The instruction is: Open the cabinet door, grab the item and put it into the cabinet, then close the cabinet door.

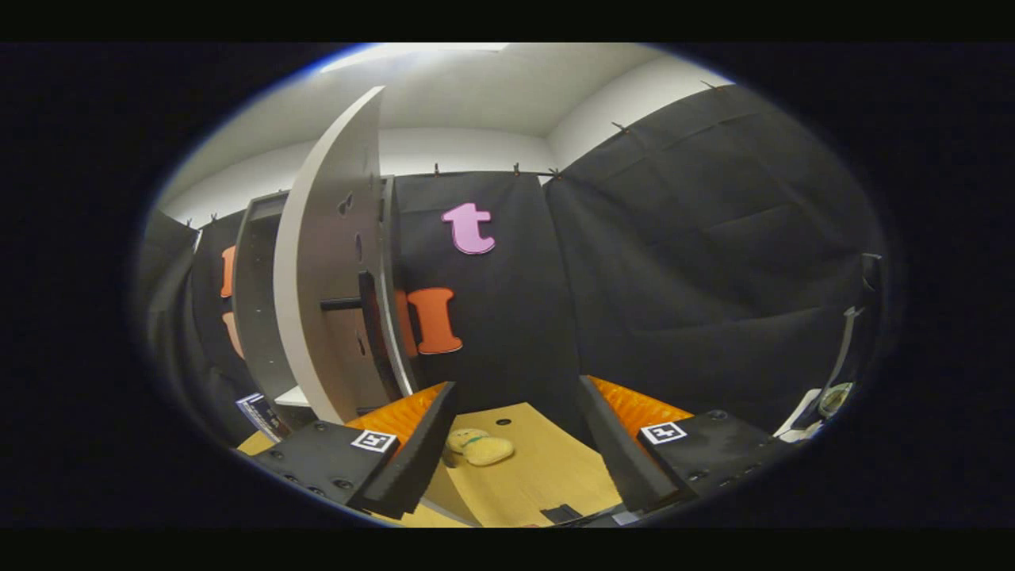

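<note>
Claw: released, fingers spread wide, nothing between them. Toy: small yellow plush, lying on wooden worktop just ahead of fingers, nearer left finger, untouched. Door: white, swung open, edge-on beyond left finger; dark handle sticking out from face. Cabinet: left of door, dark interior open, standing on worktop. Wall: black cloth, behind worktop and to right.
</note>
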